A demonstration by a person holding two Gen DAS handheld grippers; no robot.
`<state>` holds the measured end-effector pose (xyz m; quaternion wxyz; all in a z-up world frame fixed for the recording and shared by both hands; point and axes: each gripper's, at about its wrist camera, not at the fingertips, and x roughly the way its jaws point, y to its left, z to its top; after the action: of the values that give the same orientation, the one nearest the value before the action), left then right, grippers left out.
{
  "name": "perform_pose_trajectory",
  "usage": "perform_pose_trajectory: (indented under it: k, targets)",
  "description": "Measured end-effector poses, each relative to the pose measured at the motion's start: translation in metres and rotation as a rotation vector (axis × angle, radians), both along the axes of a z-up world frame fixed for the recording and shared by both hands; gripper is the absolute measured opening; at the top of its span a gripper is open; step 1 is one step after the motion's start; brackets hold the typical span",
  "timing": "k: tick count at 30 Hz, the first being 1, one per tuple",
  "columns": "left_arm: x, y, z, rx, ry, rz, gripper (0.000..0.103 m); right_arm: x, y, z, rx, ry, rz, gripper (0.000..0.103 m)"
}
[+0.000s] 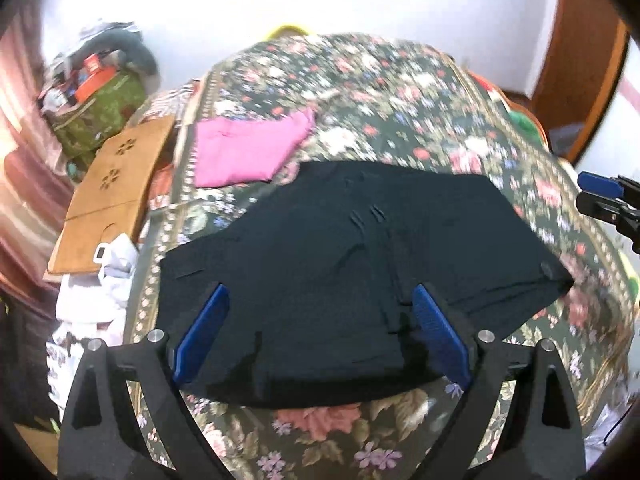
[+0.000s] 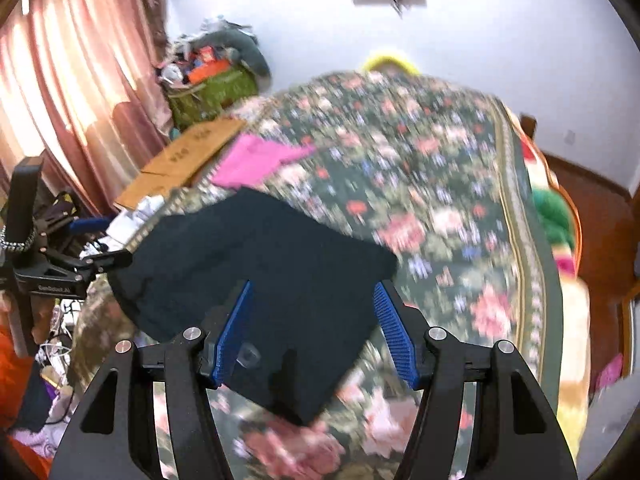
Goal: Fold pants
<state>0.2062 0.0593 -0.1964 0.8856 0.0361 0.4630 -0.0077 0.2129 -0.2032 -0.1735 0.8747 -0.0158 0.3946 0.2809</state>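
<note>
The black pants (image 1: 340,264) lie folded flat on the floral bedspread (image 1: 400,92). My left gripper (image 1: 322,296) is open above their near edge, with blue pads (image 1: 202,332) wide apart and nothing between them. In the right wrist view the pants (image 2: 256,276) lie below my right gripper (image 2: 314,300), which is open and empty over their right corner. The right gripper also shows at the far right of the left wrist view (image 1: 608,196). The left gripper shows at the left of the right wrist view (image 2: 80,256).
A folded pink garment (image 1: 248,148) lies on the bed beyond the pants. A brown cardboard board (image 1: 112,188) and white cloths (image 1: 100,280) sit at the bed's left edge. A green bag (image 1: 100,112) of clutter stands by the pink curtain (image 2: 60,92). A wooden door (image 1: 576,60) is at right.
</note>
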Motion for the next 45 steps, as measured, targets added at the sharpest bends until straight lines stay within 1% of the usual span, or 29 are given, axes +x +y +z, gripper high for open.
perform_pose_trajectory:
  k: [2, 4, 7, 11, 13, 16, 17, 20, 23, 26, 29, 33, 35, 37, 39, 43, 44, 45]
  targets:
    - [-0.006, 0.012, 0.008, -0.023, -0.035, 0.031, 0.094, 0.0, 0.012, 0.009, 0.005, -0.03, 0.021, 0.058]
    - [-0.015, 0.027, 0.016, -0.045, -0.091, 0.06, 0.094, -0.001, 0.024, 0.013, 0.011, -0.044, 0.042, 0.058]
    - [-0.023, 0.048, 0.02, -0.038, -0.106, 0.113, 0.094, 0.0, 0.047, 0.013, 0.01, -0.044, 0.078, 0.058]
    - [-0.033, 0.086, 0.011, -0.057, -0.089, 0.195, 0.094, 0.0, 0.073, -0.001, -0.025, -0.026, 0.128, 0.058]
    - [-0.036, 0.1, 0.004, -0.059, -0.058, 0.227, 0.094, 0.001, 0.087, -0.011, -0.054, -0.009, 0.153, 0.058]
    - [-0.038, 0.125, -0.012, -0.097, -0.004, 0.282, 0.094, 0.004, 0.103, -0.027, -0.096, 0.017, 0.18, 0.058]
    - [-0.04, 0.132, -0.018, -0.119, 0.014, 0.3, 0.094, 0.005, 0.107, -0.032, -0.108, 0.03, 0.184, 0.058]
    - [-0.042, 0.152, -0.037, -0.227, 0.067, 0.356, 0.094, 0.008, 0.115, -0.045, -0.134, 0.069, 0.194, 0.058]
    - [-0.044, 0.168, -0.057, -0.365, 0.121, 0.38, 0.094, 0.009, 0.124, -0.055, -0.185, 0.092, 0.213, 0.058]
    - [-0.044, 0.174, -0.072, -0.45, 0.164, 0.387, 0.094, 0.006, 0.131, -0.061, -0.229, 0.091, 0.233, 0.058]
    - [-0.044, 0.179, -0.087, -0.496, 0.2, 0.403, 0.094, 0.005, 0.133, -0.062, -0.242, 0.093, 0.235, 0.058]
    - [-0.043, 0.191, -0.115, -0.643, 0.265, 0.438, 0.094, 0.006, 0.132, -0.066, -0.229, 0.112, 0.227, 0.058]
    - [-0.041, 0.193, -0.119, -0.67, 0.26, 0.442, 0.094, 0.005, 0.131, -0.067, -0.221, 0.116, 0.224, 0.058]
    - [-0.035, 0.193, -0.121, -0.687, 0.264, 0.424, 0.094, 0.006, 0.131, -0.068, -0.212, 0.125, 0.221, 0.058]
    - [-0.028, 0.195, -0.126, -0.733, 0.272, 0.411, 0.094, 0.007, 0.131, -0.069, -0.204, 0.133, 0.221, 0.058]
    - [-0.014, 0.208, -0.139, -0.828, 0.278, 0.423, 0.094, 0.007, 0.131, -0.071, -0.19, 0.14, 0.216, 0.058]
    - [-0.012, 0.21, -0.141, -0.838, 0.274, 0.428, 0.088, 0.007, 0.13, -0.072, -0.187, 0.14, 0.216, 0.058]
    - [-0.01, 0.213, -0.142, -0.828, 0.269, 0.435, 0.072, 0.007, 0.13, -0.072, -0.181, 0.143, 0.213, 0.058]
